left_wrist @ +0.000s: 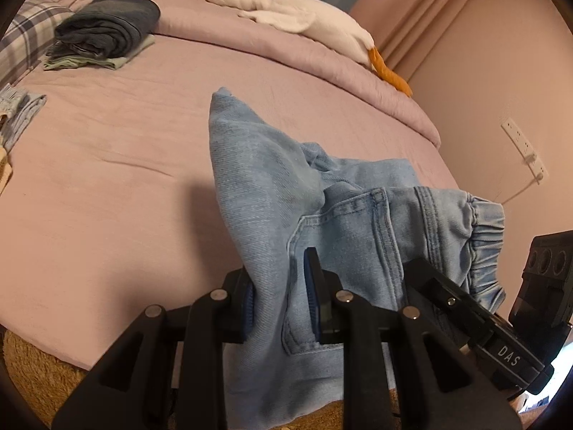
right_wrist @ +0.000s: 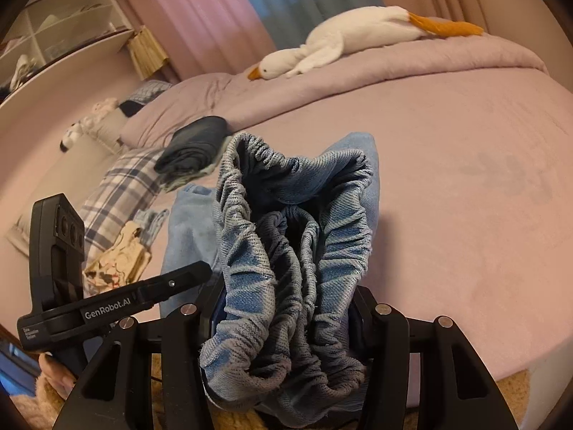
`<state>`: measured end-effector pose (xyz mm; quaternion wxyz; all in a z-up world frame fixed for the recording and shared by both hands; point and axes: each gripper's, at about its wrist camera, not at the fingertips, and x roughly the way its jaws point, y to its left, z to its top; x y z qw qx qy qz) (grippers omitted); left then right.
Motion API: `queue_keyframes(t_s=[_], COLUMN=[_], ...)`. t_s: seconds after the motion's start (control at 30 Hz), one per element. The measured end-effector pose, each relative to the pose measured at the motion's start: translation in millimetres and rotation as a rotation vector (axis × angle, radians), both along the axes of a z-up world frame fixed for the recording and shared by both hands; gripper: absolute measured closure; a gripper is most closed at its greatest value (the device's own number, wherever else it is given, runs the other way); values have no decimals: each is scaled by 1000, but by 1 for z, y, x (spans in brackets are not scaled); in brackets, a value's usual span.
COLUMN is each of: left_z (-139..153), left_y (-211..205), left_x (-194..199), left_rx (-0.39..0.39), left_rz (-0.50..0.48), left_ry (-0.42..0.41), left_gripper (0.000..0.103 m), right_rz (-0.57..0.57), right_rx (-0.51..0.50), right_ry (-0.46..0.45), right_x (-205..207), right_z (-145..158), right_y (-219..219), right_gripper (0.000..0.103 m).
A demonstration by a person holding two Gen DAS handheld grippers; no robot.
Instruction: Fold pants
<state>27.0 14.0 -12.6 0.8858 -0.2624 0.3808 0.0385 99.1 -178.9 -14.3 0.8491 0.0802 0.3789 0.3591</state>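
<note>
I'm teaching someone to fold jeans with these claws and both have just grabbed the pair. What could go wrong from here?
1. The right claw grips a thick bunch of elastic waistband; layers may slip out unevenly.
2. The left claw pinches a thin fold of the jeans near the back pocket, so the jeans may hang crooked.

Two close wrist views, shared bed (left_wrist: 107, 150)

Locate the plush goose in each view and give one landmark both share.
Left wrist: plush goose lies along the top centre on the bed's rolled duvet, beak pointing left.
Right wrist: upper right, beak lower left, feet right.
Shared landmark: the dark folded clothes.
</note>
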Motion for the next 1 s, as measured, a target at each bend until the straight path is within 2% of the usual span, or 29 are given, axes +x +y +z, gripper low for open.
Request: queue_keyframes(t_s=[0.2,0.53,0.77,1.0], left_z=[-2,1,-11,-35], left_y=[11,27,40,63], left_x=[1,38,60,69], left_rx=[0,18,41,-68], left_rz=[15,11,22,51], left_ry=[1,-27,-7,-9], left_gripper=[82,82,82,82], right_rz=[0,-25,-48,-59], right_rx=[-23,-50,-87,-94], right_ry=[8,13,16,96], right_x=[3,29,49,70], right_z=[-3,0,-10,-39], right_y=[13,29,47,54], right_gripper=[48,48,48,48])
